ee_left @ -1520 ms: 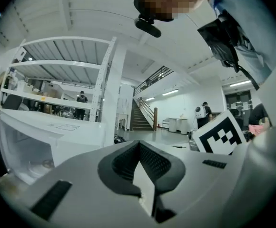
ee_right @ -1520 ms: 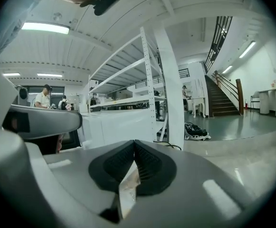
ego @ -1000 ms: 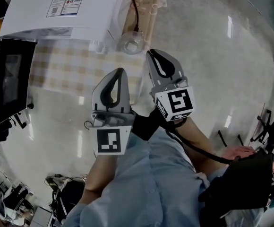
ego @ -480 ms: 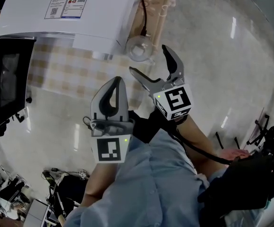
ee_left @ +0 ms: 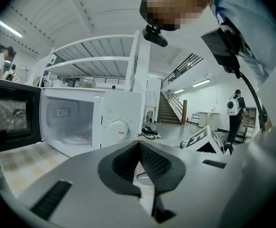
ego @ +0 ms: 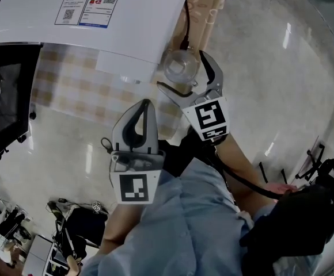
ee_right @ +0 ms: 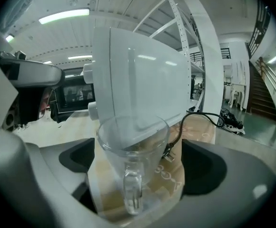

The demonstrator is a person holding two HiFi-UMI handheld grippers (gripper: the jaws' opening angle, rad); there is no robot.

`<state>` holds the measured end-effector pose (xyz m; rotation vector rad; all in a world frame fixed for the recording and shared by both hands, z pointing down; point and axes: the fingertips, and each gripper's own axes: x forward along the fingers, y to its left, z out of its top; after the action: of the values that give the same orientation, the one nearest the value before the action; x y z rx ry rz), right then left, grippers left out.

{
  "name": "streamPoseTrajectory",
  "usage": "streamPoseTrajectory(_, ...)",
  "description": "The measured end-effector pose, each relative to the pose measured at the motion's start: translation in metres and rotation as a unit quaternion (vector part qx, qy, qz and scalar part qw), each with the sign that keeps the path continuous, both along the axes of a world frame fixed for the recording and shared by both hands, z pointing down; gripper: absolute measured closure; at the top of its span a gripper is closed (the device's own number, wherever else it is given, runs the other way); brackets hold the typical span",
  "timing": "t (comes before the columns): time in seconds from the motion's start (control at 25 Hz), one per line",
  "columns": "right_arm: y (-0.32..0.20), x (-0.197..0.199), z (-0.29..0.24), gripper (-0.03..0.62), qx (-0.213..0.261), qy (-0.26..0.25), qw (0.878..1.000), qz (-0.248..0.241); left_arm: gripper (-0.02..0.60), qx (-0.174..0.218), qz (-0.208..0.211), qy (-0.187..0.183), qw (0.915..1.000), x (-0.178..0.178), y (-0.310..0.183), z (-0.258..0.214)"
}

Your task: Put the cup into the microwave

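A clear glass cup [ego: 181, 66] stands on the table by the right side of the white microwave [ego: 98, 16]. Its handle [ee_right: 132, 194] faces my right gripper [ego: 181, 71]. That gripper's jaws have just been opening and now stand wide on either side of the cup [ee_right: 133, 148], with the pads clear of the glass. My left gripper [ego: 145, 105] is shut and empty, nearer me over the checked cloth. In the left gripper view the microwave cavity [ee_left: 71, 122] is open, with its dark door [ee_left: 9, 122] swung out to the left.
A black power cable [ego: 184, 16] runs behind the cup along the microwave's right side. A checked cloth [ego: 80, 91] covers the table in front of the microwave. The open door [ego: 8, 96] juts out at the left. A person [ee_left: 234, 113] stands far off.
My right gripper's jaws went from shut to wide open, and it moved forward and down until the cup stood between them. The left gripper shifted only a little.
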<state>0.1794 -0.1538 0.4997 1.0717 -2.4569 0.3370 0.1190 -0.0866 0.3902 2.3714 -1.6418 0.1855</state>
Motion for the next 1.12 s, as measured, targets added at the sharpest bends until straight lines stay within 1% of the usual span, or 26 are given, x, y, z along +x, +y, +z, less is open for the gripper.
streamPoseTrajectory(0.2,-0.009,-0.004,0.009,0.060,0.004,0.025,1.000,0.004,0.574,-0.009,-0.003,0.006,0.9999,-0.005,-0.005,0.005)
streamPoseTrajectory(0.36,-0.014,-0.010,0.012,0.062,0.009,0.039,0.999,-0.011,0.574,-0.015,-0.001,0.007,0.9999,-0.007,-0.009,0.010)
streamPoseTrajectory(0.6,-0.014,-0.017,0.019,0.065,-0.002,0.046,0.999,-0.026,0.574,-0.017,-0.001,0.009,0.9998,-0.010,-0.012,0.012)
streamPoseTrajectory(0.68,-0.013,-0.017,0.020,0.083,-0.002,0.048,0.998,-0.027,0.574,-0.018,-0.005,0.010,0.9998,-0.013,-0.012,0.012)
streamPoseTrajectory(0.76,-0.013,-0.018,0.020,0.119,0.000,0.048,0.998,-0.030,0.574,-0.018,-0.008,0.012,0.9997,-0.015,-0.013,0.011)
streamPoseTrajectory(0.96,-0.011,-0.020,0.023,0.150,-0.005,0.042,0.999,-0.033,0.574,-0.023,-0.008,0.009,0.9997,-0.021,-0.013,0.013)
streamPoseTrajectory(1.04,-0.011,-0.022,0.022,0.156,0.001,0.043,0.998,-0.038,0.574,-0.025,-0.008,0.009,0.9996,-0.023,-0.013,0.013)
streamPoseTrajectory(1.12,-0.008,-0.024,0.020,0.186,0.013,0.046,0.998,-0.047,0.574,-0.025,-0.007,0.008,0.9996,-0.024,-0.012,0.014)
